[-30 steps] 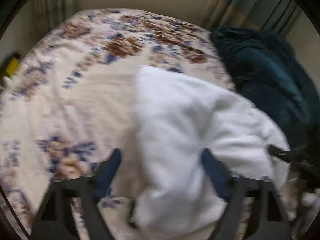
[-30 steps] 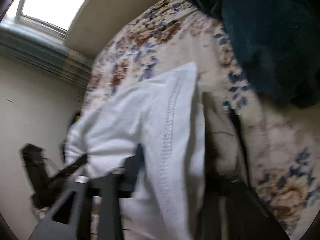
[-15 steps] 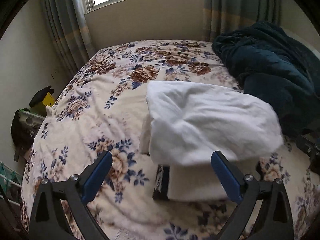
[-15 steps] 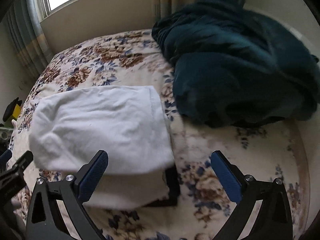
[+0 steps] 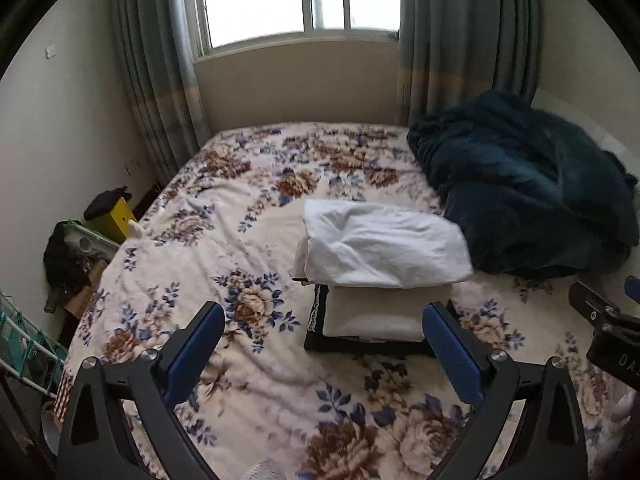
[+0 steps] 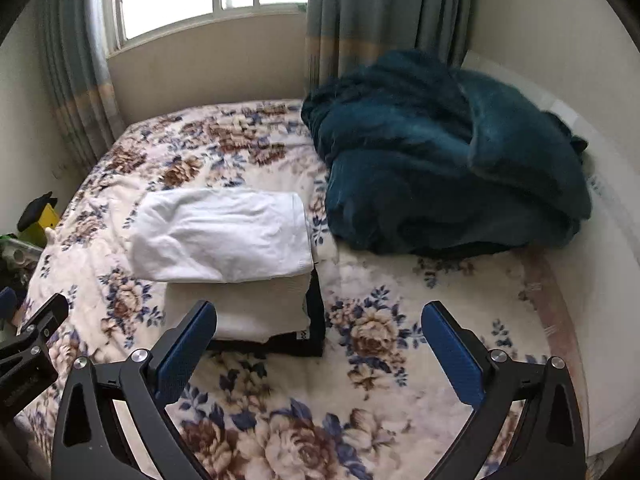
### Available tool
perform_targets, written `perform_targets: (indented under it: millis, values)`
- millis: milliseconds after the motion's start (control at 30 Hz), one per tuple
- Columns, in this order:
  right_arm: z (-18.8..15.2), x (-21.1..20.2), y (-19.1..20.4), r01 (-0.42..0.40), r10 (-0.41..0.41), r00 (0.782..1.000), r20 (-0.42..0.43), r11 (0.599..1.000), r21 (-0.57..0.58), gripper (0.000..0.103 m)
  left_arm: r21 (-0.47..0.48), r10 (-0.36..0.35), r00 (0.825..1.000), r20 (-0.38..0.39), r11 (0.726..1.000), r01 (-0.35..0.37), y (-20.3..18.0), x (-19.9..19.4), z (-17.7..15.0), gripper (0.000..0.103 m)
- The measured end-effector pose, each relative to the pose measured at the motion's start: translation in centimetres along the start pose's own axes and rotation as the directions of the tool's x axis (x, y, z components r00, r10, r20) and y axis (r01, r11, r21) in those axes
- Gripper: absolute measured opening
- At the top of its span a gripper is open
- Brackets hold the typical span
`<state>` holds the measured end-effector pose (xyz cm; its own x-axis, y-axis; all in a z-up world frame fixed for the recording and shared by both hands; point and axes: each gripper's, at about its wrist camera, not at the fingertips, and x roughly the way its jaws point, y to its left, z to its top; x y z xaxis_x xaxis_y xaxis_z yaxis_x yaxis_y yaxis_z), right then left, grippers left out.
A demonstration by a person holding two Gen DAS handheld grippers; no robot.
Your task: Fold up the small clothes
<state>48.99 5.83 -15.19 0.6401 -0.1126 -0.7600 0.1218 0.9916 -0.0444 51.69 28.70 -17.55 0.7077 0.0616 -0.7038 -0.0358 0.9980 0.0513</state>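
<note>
The left tongs (image 5: 323,350) are black frames with blue pads and shiny round screws. The right tongs (image 6: 319,348) look the same, with white letters on the black side block at 3 o'clock in the left view.

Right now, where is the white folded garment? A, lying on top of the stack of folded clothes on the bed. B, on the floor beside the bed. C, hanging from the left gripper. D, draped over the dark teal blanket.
A: the white folded garment lies on top of the stack of folded clothes on the floral bed, beside the dark teal blanket, and both grippers are open and empty.
</note>
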Motion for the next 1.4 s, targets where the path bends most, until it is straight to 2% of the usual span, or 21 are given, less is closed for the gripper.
perform_targets:
  millis: [267, 433, 733, 967, 1400]
  values:
    - [-2.6, -15.5, -2.3, -0.033, 0.034, 0.994, 0.102, 0.999, -0.018, 0.103, -0.026, -0.013, 0.999, 0.049, 1.0, 0.014, -0.2, -11.9, -1.8, 0.101]
    - [-4.7, -23.6, -3.9, -0.053, 0.058, 0.989, 0.14, 0.998, -0.033, 0.103, -0.04, -0.01, 0.997, 0.079, 0.999, 0.013, -0.2, -18.7, -3.2, 0.101]
    - [-7.8, -35.2, -6.7, -0.091, 0.097, 0.977, 0.188, 0.995, -0.044, 0.103, -0.046, 0.003, 0.993, 0.117, 0.999, 0.002, 0.0, -26.3, -5.0, 0.101]
    - [-8.9, -40.0, -7.3, -0.087, 0.093, 0.979, 0.182, 0.995, -0.041, 0.103, -0.037, -0.006, 0.994, 0.109, 0.999, 0.01, 0.5, -29.1, -6.2, 0.101]
    - [-10.4, -42.6, -7.7, -0.084, 0.089, 0.979, 0.181, 0.996, -0.035, 0.103, -0.032, 0.023, 0.994, 0.111, 0.999, -0.019, 1.3, -30.2, -7.3, 0.103]
